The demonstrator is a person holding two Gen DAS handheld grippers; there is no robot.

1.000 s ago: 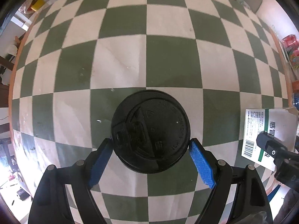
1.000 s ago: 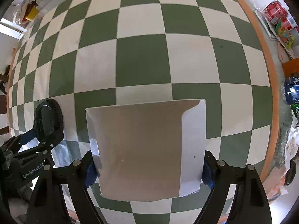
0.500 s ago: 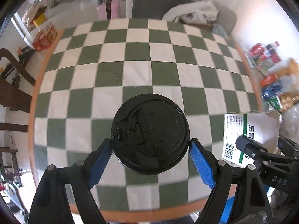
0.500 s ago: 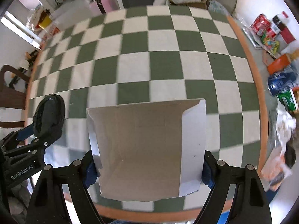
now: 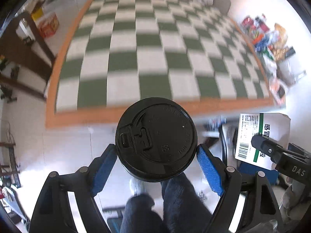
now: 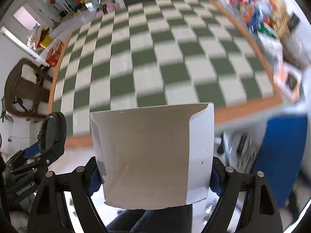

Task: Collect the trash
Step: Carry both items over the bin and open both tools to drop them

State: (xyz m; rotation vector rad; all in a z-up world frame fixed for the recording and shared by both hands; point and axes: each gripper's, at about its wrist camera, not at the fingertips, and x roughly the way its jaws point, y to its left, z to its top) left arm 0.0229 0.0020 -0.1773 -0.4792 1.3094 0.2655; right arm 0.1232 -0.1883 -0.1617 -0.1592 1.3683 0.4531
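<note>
A black cup lid (image 5: pixel 156 139) is clamped in the left gripper (image 5: pixel 156 155); a torn box (image 6: pixel 153 151) is pinched by the right gripper (image 6: pixel 154 174).

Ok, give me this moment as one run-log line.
left gripper: shut on black cup lid | right gripper: shut on opened white box | both held off checkered table

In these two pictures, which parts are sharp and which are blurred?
Left wrist view: the black cup lid and the left gripper are sharp; the checkered table and floor are smeared. Right wrist view: the white box in the right gripper is crisp; table and clutter are streaked. Fisheye bends both.
</note>
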